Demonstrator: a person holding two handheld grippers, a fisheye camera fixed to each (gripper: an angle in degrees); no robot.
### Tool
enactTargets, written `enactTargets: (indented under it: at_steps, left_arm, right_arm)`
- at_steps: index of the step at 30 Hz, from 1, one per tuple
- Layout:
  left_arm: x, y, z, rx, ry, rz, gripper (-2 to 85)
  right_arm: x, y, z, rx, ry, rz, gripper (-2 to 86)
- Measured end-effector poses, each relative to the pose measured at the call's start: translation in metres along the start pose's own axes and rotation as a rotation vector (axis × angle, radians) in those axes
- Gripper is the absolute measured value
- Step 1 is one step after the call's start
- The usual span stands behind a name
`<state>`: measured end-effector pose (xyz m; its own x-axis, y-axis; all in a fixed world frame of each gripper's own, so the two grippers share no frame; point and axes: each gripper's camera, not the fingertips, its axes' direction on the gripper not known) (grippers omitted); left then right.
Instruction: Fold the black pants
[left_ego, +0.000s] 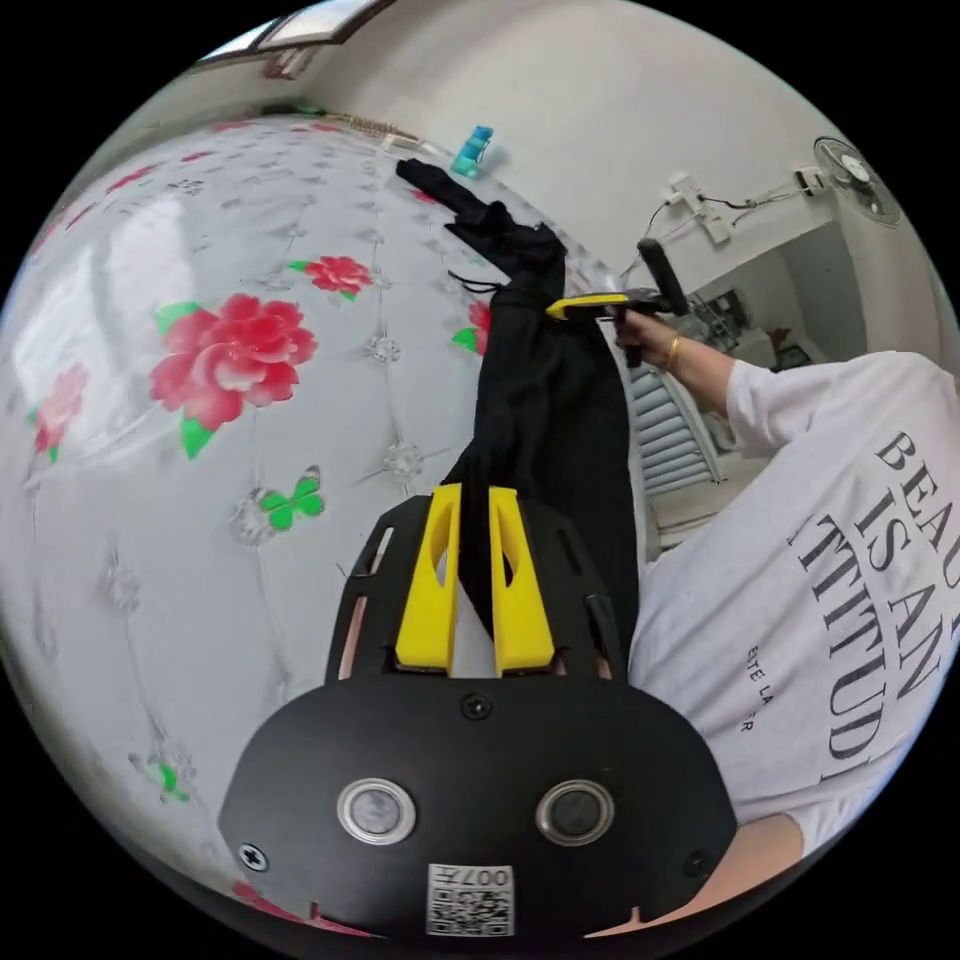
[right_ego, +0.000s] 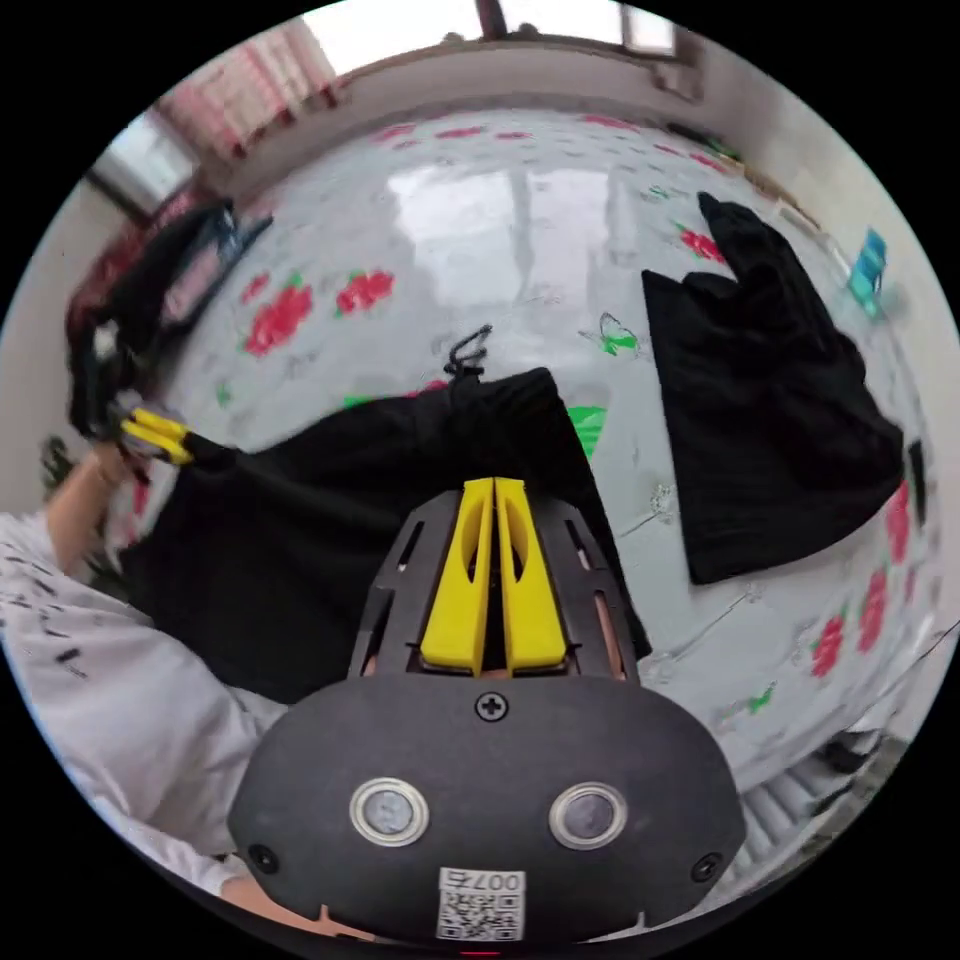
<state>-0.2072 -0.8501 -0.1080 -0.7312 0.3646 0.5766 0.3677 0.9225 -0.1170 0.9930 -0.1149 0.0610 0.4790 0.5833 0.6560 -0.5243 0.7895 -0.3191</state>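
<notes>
Folding looks barely begun: the black pants (right_ego: 330, 540) hang stretched between two grippers above a floral bed cover (left_ego: 200, 300). The left gripper (left_ego: 474, 500) pinches one end between nearly closed jaws; the right gripper (right_ego: 493, 495), jaws together, clamps the other, beside a dark garment (right_ego: 770, 400).

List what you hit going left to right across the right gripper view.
Left gripper → black pants held up between the grippers → right gripper → second black garment lying on the floral surface → teal object.
</notes>
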Motion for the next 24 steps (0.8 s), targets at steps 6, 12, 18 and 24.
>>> enactTargets:
  at_steps: [6,12,18,24]
  left_arm:
    - [0.013,0.065,-0.066,0.184,-0.235,-0.243,5.8]
    - [0.034,0.186,-0.081,0.392,-0.238,-0.696,6.9]
    - [0.09,0.306,-0.093,0.606,-0.27,-1.011,7.4]
    - [0.156,0.39,-0.093,0.689,-0.459,-1.243,6.6]
  right_arm:
    - [0.056,0.09,-0.066,0.226,-0.012,0.369,11.5]
    - [0.086,0.149,-0.034,0.256,-0.266,0.596,15.2]
    - [0.087,0.12,-0.005,0.15,-0.236,0.628,11.4]
    - [0.071,0.141,-0.053,0.24,0.023,0.668,8.7]
